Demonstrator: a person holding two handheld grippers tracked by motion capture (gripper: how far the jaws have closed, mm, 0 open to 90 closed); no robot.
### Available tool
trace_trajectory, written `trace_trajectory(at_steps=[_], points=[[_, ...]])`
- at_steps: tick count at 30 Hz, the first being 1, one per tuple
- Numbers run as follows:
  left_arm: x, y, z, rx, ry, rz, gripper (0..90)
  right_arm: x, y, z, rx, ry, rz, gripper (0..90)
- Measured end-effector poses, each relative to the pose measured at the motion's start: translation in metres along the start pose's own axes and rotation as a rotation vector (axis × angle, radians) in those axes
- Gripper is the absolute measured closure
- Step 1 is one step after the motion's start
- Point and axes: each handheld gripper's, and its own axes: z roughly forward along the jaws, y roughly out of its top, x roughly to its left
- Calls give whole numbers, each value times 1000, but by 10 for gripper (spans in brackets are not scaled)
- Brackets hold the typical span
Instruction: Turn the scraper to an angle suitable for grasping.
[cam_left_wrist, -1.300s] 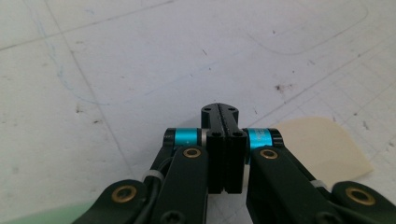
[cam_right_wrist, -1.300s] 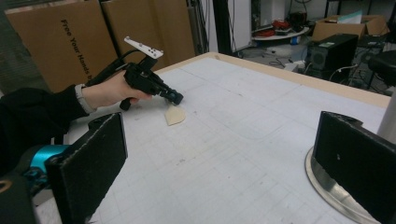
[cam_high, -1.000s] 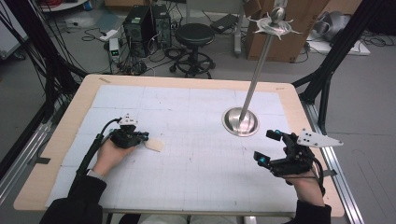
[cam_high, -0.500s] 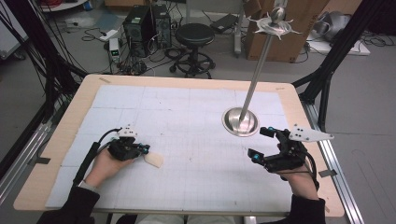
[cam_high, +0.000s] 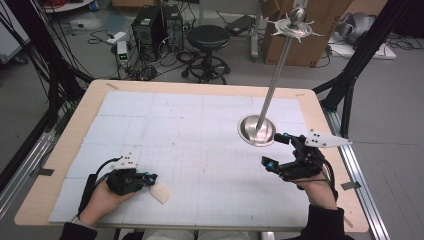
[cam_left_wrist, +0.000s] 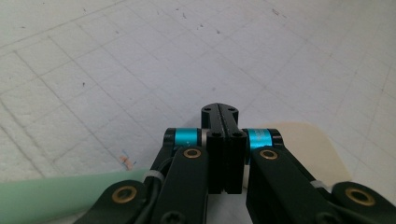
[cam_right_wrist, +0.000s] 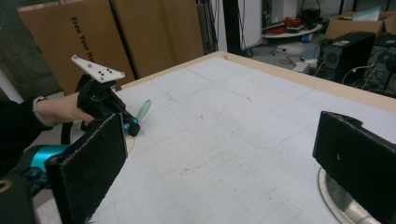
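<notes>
The bench (cam_high: 200, 87) is carrying a white gridded mat (cam_high: 200, 130), and a tall metal stand (cam_high: 256, 131) is resting on its round base just ahead of the right hand-held gripper (cam_high: 275, 150). That gripper is hovering with its jaws spread wide and nothing between them.

The left hand-held gripper (cam_high: 150, 177) is lying low over the mat with its jaws pressed together. A spatula is lying right at its tips. The cream blade (cam_high: 161, 193) is poking out just beyond and to one side of the jaws, and the pale green handle (cam_left_wrist: 56, 196) is running back under the other side. Whether the jaws are nipping the spatula or only resting over it cannot be told.

The spatula is looking light. Its blade is probably soft and bendy and its handle probably stiffer. The handle close to the blade is likely offering the firmest hold, since the blade would be flexing and slipping out of a pinch.
</notes>
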Motion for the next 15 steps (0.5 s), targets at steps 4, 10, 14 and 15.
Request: trace_trajectory(at_steps=[4,10,14,15], points=[[1,1,-8,-16,61,44,897,1,0,6,9,7,-1,18],[22,-2,-37,-81,183,-31,890,2,3,8,12,21,-6,18],[37,-11,-48,-38,230,-100,890,-1,2,7,12,11,7,18],[37,-11,-48,-38,230,-100,891,-2,2,7,12,13,9,18]])
